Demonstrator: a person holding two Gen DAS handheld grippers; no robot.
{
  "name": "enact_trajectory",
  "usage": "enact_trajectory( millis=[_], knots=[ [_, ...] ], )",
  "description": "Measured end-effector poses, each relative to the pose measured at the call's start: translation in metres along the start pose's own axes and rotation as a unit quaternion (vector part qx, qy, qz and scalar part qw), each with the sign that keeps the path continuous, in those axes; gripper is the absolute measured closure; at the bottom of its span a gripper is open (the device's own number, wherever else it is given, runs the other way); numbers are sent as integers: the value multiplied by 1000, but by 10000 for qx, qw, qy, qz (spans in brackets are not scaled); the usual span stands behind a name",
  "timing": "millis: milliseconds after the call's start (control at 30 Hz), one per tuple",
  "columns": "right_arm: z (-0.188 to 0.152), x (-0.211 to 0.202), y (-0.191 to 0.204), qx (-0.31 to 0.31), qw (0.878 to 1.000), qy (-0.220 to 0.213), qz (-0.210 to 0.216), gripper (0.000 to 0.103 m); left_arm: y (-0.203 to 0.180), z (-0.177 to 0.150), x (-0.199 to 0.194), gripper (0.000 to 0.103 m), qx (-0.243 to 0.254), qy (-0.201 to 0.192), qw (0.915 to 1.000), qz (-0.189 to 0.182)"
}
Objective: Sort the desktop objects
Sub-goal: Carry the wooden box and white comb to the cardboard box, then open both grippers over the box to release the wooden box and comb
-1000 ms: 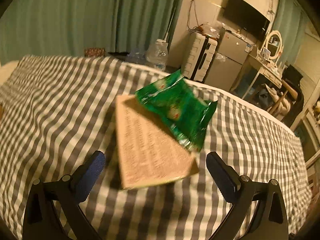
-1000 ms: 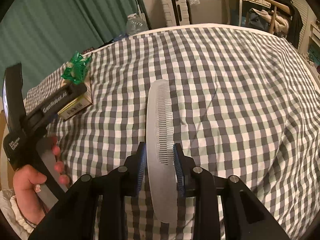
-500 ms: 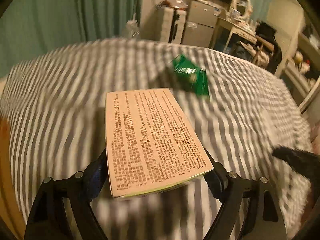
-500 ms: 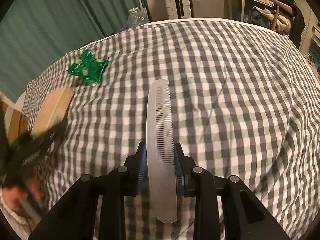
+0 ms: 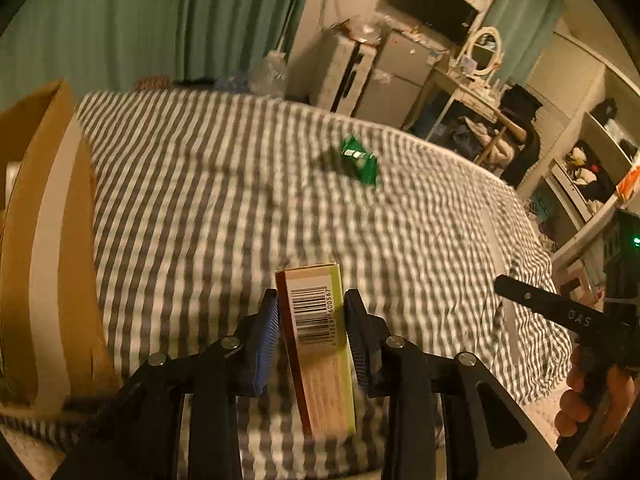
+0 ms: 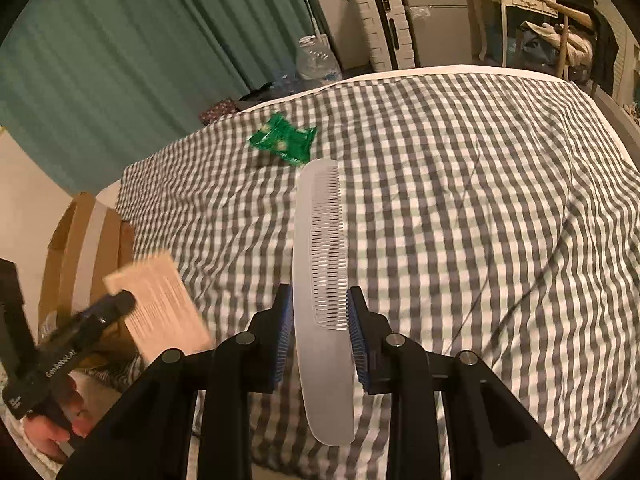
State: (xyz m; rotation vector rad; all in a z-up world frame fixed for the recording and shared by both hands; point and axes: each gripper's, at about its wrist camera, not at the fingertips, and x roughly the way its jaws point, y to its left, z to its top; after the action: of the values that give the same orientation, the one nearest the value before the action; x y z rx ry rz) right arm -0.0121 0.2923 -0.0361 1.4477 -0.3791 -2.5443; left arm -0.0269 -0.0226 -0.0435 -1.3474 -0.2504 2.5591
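Observation:
My left gripper (image 5: pixel 311 304) is shut on a flat tan carton (image 5: pixel 320 340), held edge-up with its barcode end facing forward, above the near edge of the checked bed. The carton also shows in the right wrist view (image 6: pixel 160 312), held at the lower left. My right gripper (image 6: pixel 320 304) is shut on a long white comb (image 6: pixel 322 272) that points forward over the bed. A green snack packet (image 5: pixel 360 160) lies alone on the bed further out; it also shows in the right wrist view (image 6: pixel 286 142).
An open cardboard box (image 5: pixel 44 240) stands at the bed's left edge, close to the left gripper; it also shows in the right wrist view (image 6: pixel 88 248). Beyond the checked bedspread (image 6: pixel 480 200) are a suitcase (image 6: pixel 386 36), a fridge and a dresser. Green curtains hang behind.
The left gripper closed on the carton, lifted it off the bed, turned it on edge and pulled back toward the cardboard box. The green packet slid off and stays on the bed. The comb is still held.

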Motion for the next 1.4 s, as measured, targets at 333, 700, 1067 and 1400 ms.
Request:
enact_trajectory(
  millis=[333, 700, 1067, 1400],
  knots=[
    [-4, 8, 1, -56, 9999, 108, -7, 76, 13, -41, 40, 3, -75, 813, 9966, 88],
    [3, -17, 18, -147, 9988, -80, 455, 76, 10, -21, -25, 74, 123, -141, 9997, -174],
    [-5, -30, 237, -1725, 9538, 372, 2432, 76, 141, 32, -156, 73, 234, -753, 9868, 1418],
    [-17, 18, 334, -2037, 9499, 678, 2273, 59, 207, 19, -155, 44, -197, -655, 9790, 1919]
  ],
)
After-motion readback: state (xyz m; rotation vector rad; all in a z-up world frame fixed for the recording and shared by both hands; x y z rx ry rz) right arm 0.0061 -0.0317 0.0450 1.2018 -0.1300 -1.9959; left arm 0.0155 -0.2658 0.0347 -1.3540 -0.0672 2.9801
